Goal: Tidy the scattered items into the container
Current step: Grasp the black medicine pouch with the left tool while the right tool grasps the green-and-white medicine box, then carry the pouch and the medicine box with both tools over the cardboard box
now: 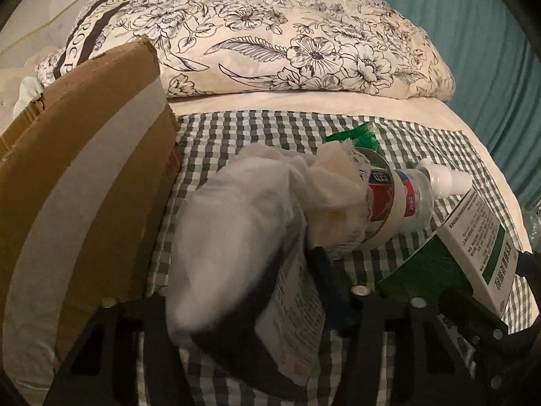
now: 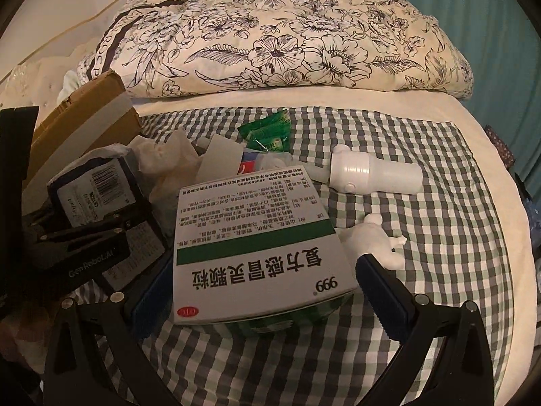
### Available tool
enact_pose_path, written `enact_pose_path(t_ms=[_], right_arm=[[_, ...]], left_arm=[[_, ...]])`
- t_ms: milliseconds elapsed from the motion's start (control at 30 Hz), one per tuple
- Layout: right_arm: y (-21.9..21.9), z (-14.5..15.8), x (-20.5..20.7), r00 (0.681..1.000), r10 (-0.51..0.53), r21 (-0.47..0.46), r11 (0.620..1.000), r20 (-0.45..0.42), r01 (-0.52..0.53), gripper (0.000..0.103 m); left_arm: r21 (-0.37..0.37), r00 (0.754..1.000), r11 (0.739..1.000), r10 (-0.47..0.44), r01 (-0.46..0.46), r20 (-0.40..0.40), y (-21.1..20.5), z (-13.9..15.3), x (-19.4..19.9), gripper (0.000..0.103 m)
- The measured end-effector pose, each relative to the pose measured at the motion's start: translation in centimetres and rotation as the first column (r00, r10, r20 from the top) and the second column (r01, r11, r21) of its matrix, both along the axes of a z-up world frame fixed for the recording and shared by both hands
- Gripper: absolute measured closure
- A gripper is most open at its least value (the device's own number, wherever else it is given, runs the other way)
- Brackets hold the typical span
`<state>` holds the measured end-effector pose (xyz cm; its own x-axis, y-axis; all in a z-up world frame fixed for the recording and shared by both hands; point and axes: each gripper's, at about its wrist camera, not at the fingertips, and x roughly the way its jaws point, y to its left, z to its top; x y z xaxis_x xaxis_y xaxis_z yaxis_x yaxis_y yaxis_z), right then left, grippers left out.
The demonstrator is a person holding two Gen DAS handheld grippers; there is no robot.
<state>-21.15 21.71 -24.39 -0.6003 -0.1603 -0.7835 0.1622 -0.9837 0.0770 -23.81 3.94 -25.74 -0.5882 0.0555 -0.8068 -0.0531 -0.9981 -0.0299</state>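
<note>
A: What does the right wrist view give that the left one lacks?

B: The whole printed top of the medicine box point(image 2: 257, 250), white with green bands, and two white things on the checked cloth point(image 2: 422, 270): a white bottle point(image 2: 375, 173) and a small white figurine point(image 2: 375, 242). It also shows the left gripper point(image 2: 98, 233) from outside, its jaws closed on a dark packet with a barcode point(image 2: 89, 189).

A: And the left view?

B: The cardboard box point(image 1: 84, 182) looms large along the cloth's left edge, a pale tape stripe across its flap. Right ahead of the left gripper point(image 1: 294, 291) sits a blurred white wrapped bundle point(image 1: 233, 230), with a clear plastic bottle point(image 1: 410, 196) passing through a roll of tape point(image 1: 389, 209) beyond it.

A: Which way does the medicine box run?

B: Its long axis runs away from the right gripper point(image 2: 260, 297) toward the quilt point(image 2: 287, 44), slightly leaning left; the print reads upside down from here. The near end sits lifted between the fingers.

A: How does the right gripper stand?

B: Spread wide, one blue pad on each side of the box. I cannot tell whether the pads touch it.

A: And the white bottle?

B: Lying on its side mid-cloth, long axis across, just beyond the box's far right corner.
</note>
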Motion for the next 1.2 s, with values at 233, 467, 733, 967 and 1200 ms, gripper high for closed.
enact_pose_path(t_ms=[233,467,733,967,1200], right_arm=[[0.0,0.3,0.5,1.000,-0.004,-0.044,0.999,-0.005,0.004,0.021],[0.6,2.2,2.4,0.999,-0.034,-0.071,0.997,-0.023,0.032,0.022],[0.8,5.7,5.7,0.996,-0.058,-0.076,0.996,-0.072,0.053,0.023],[0.4,9.2,9.0,0.990,-0.062,-0.077,0.996,-0.126,0.053,0.023],[-0.1,13.1,12.5,0.979,-0.071,-0.079,0.995,-0.192,0.057,0.023]], left_arm=[[0.003,1.000,1.000,-0.021,0.021,0.009,0.4,0.4,0.8,0.076],[0.003,1.000,1.000,-0.022,0.022,-0.014,0.4,2.5,2.4,0.080],[0.011,0.998,1.000,-0.017,0.017,-0.065,-0.1,6.1,5.6,0.080],[0.010,0.992,1.000,-0.019,0.020,-0.124,-0.7,9.7,8.7,0.080],[0.017,0.982,1.000,-0.013,0.017,-0.190,-1.5,13.6,12.2,0.080]])
